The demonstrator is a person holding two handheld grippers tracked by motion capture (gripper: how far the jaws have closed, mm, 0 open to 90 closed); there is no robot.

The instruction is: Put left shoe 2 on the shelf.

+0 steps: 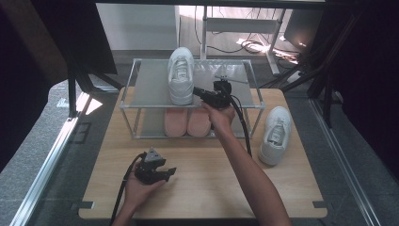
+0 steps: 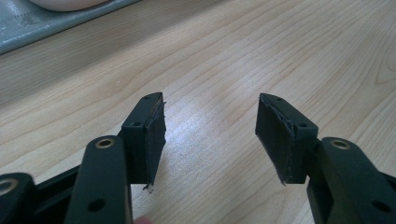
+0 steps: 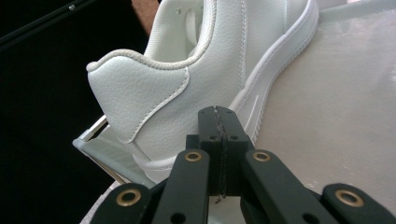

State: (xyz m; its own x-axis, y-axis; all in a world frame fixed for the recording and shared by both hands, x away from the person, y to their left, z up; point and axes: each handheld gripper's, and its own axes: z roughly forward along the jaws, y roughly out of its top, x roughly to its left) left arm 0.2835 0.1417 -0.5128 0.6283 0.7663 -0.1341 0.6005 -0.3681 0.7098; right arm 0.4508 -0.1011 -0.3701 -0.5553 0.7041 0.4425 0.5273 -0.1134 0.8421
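Observation:
A white sneaker (image 1: pixel 180 74) stands on the top shelf of a clear two-level rack (image 1: pixel 150 84), toe away from me. My right gripper (image 1: pixel 196 91) is shut with nothing between its jaws, its tip right at the heel side of that sneaker (image 3: pixel 196 70); whether it touches I cannot tell. A second white sneaker (image 1: pixel 274 134) lies on the wooden table (image 1: pixel 197 188) right of the rack. A pair of pink shoes (image 1: pixel 187 121) sits on the lower shelf. My left gripper (image 1: pixel 170 173) rests near the table's front left, open and empty, its pads (image 2: pixel 154 135) wide apart above bare wood.
The rack's metal posts and shelf edge (image 1: pixel 188 107) stand between my right hand and the pink shoes. Black frame bars (image 1: pixel 324 84) rise at the table's far corners. A cable (image 1: pixel 242 127) trails from the right gripper along the forearm.

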